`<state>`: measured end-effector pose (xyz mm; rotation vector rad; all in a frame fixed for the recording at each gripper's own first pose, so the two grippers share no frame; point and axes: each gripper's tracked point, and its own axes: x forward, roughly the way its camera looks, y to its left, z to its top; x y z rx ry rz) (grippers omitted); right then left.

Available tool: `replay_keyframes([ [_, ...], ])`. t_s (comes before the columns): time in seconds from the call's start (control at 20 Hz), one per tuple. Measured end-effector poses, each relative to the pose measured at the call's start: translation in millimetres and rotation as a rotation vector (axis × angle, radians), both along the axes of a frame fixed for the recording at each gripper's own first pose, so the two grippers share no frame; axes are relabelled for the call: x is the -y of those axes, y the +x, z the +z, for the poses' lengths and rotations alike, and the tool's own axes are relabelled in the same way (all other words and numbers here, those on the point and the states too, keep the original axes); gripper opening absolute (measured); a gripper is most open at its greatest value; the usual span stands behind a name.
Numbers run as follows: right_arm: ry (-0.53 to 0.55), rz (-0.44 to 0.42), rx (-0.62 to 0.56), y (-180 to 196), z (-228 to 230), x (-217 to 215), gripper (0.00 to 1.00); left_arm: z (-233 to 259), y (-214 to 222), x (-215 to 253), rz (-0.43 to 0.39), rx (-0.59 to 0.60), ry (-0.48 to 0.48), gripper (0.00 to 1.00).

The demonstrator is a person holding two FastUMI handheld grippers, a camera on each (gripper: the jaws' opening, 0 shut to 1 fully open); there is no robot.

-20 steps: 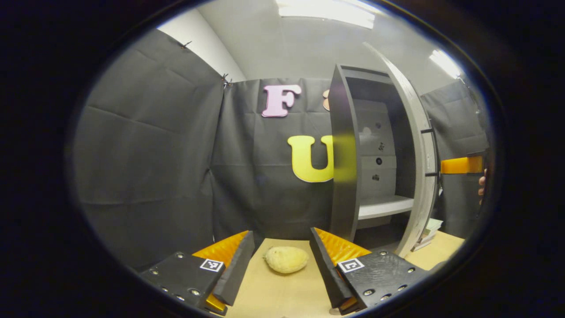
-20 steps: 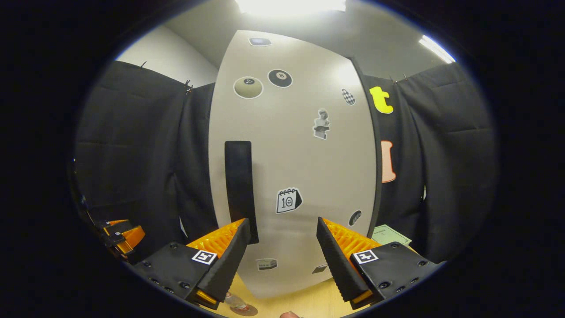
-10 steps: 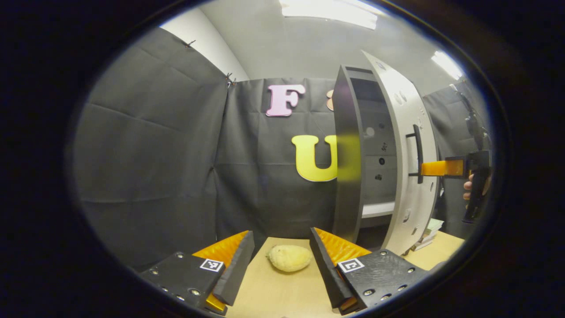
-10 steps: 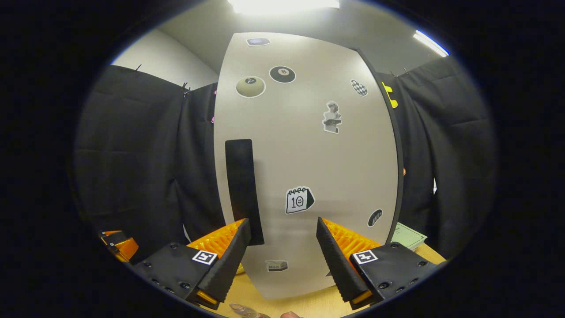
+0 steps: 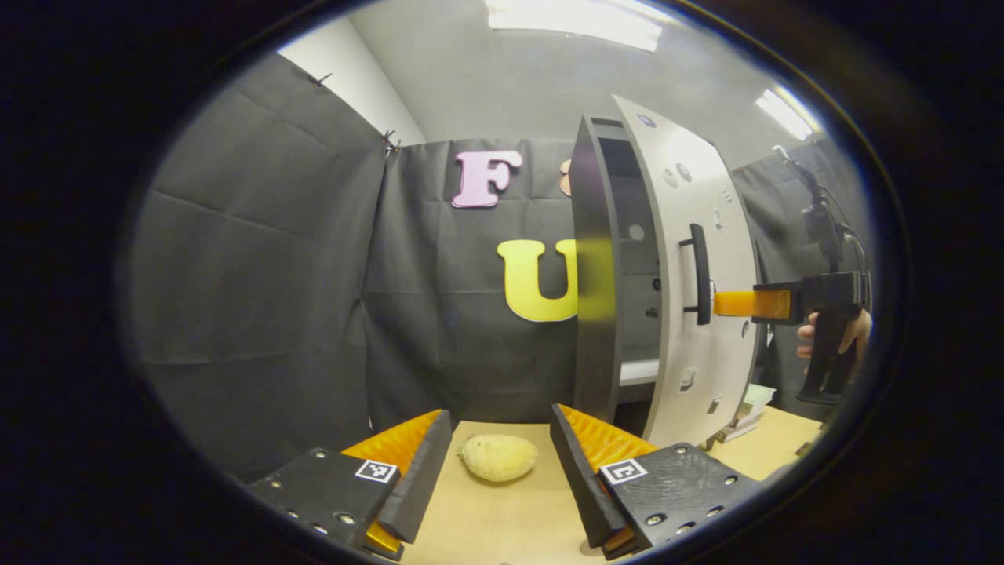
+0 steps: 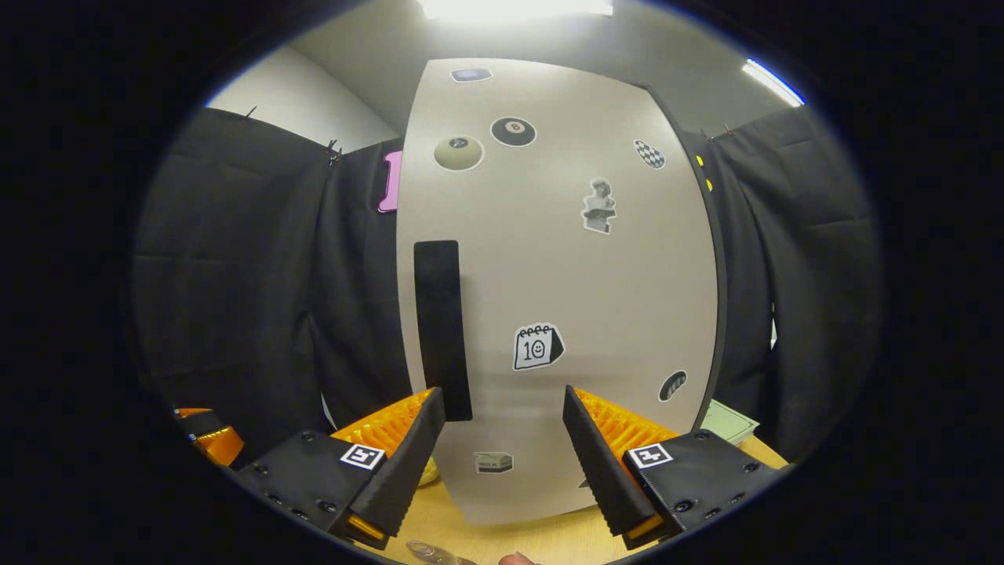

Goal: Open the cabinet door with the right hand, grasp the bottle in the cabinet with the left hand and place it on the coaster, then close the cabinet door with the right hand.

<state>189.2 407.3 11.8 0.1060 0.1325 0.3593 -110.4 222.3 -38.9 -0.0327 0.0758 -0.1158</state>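
Left gripper view, left to right: black cloth wall, white room wall and grey ceiling with light panels above it. Left gripper (image 5: 498,479) low over the tan desk (image 5: 486,526), jaws spread, nothing between them but a yellowish lumpy object (image 5: 498,457) lying on the desk beyond the fingertips. Right of centre stands the cabinet (image 5: 594,275), dark side panel facing the camera, interior partly visible through the gap, one shelf (image 5: 637,370) showing. Cabinet door (image 5: 698,314) is ajar, nearly closed, black handle (image 5: 700,273) on its outer face. The right gripper (image 5: 733,304), held by a hand (image 5: 831,333), reaches in from the right, its fingertips at the door just beside the handle. Stack of papers (image 5: 745,408) on the desk behind the door's lower edge.

Right gripper view: own jaws spread, empty, close up to the pale door face with stickers on it; the handle sits just above the left finger. The left gripper is at far lower left. Bottle (image 6: 435,553): a clear top barely visible at the bottom edge, on the desk in front of the cabinet. Can't make out the coaster.
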Motion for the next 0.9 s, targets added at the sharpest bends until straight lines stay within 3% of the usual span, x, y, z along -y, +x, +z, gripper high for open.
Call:
replay_keyframes([
  [0.2,-0.004,0.022,0.026,-22.0,8.0,30.5,0.97,16.2,-7.7,29.8,-0.002,0.023,0.008,0.76],
  [0.25,-0.004,0.026,0.029,-26.5,9.6,39.5,0.93,20.7,-10.2,40.2,-0.006,0.029,0.016,0.76],
  [0.45,-0.006,0.037,0.039,-45.9,12.6,83.5,0.96,35.7,-17.2,87.3,-0.028,0.053,0.041,0.76],
  [0.6,-0.007,0.032,0.03,-52.3,9.4,118.0,0.92,46.1,-27.0,122.8,-0.048,0.066,0.035,0.76],
  [0.75,-0.006,0.024,0.018,-58.5,2.3,149.2,0.92,52.6,-34.6,158.1,-0.066,0.07,0.043,0.81],
  [0.8,-0.009,0.02,0.015,-60.9,-0.3,159.7,0.92,54.9,-38.8,168.5,-0.071,0.073,0.048,0.76],
  [0.9,-0.014,0.011,0.011,-65.9,-5.0,180.6,0.92,60.3,-47.5,187.0,-0.076,0.082,0.055,0.81],
])
